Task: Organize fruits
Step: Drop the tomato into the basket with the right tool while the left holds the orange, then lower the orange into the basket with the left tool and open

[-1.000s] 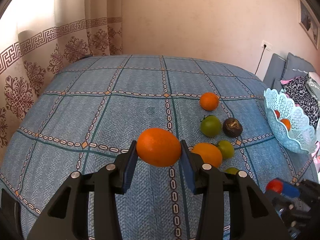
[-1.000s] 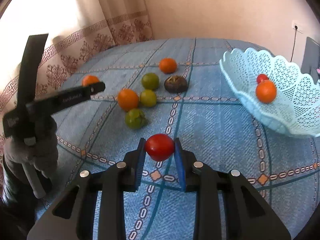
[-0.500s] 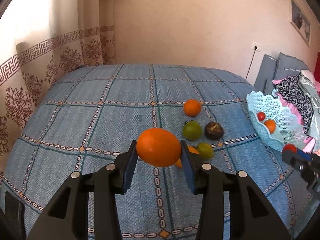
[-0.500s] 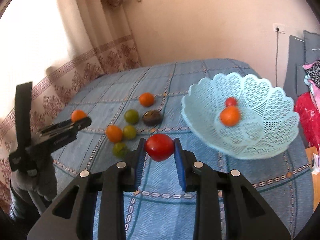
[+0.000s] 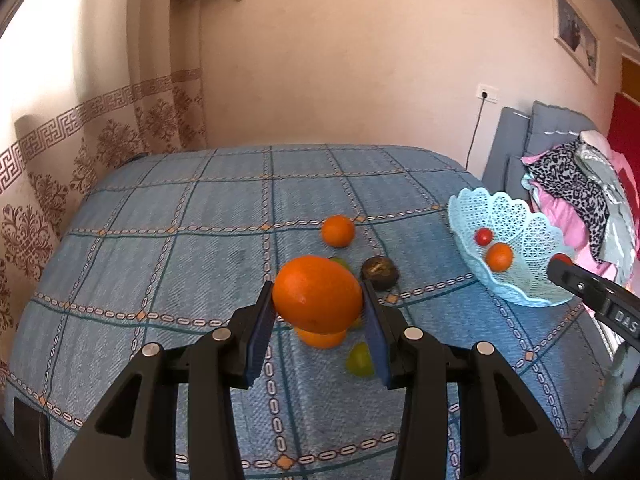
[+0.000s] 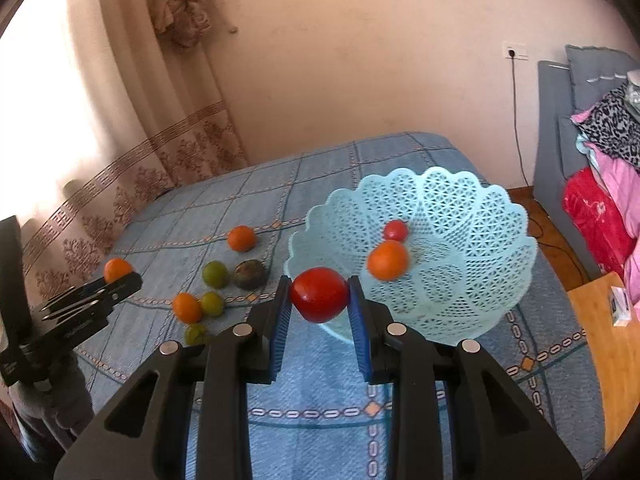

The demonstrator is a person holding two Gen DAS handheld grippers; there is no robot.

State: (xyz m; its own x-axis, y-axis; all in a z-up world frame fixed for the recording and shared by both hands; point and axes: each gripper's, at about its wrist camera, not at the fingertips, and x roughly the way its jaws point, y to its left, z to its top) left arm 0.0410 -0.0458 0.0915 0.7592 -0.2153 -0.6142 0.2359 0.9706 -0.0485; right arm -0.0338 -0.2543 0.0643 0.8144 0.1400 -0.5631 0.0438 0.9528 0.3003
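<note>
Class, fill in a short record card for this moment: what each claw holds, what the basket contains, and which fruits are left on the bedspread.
left claw: shut on large round orange
right claw: shut on round red tomato, at the basket's near rim
pale blue lattice plastic basket: one small orange fruit, one small red tomato
blue patterned bedspread: two orange fruits, three green fruits, one dark brown fruit

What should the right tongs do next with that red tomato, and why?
Probably carry the right tongs a little further forward over the basket, then open. They are shut on the red tomato, which sits about at the near rim, and the basket already holds an orange and a small tomato.
</note>
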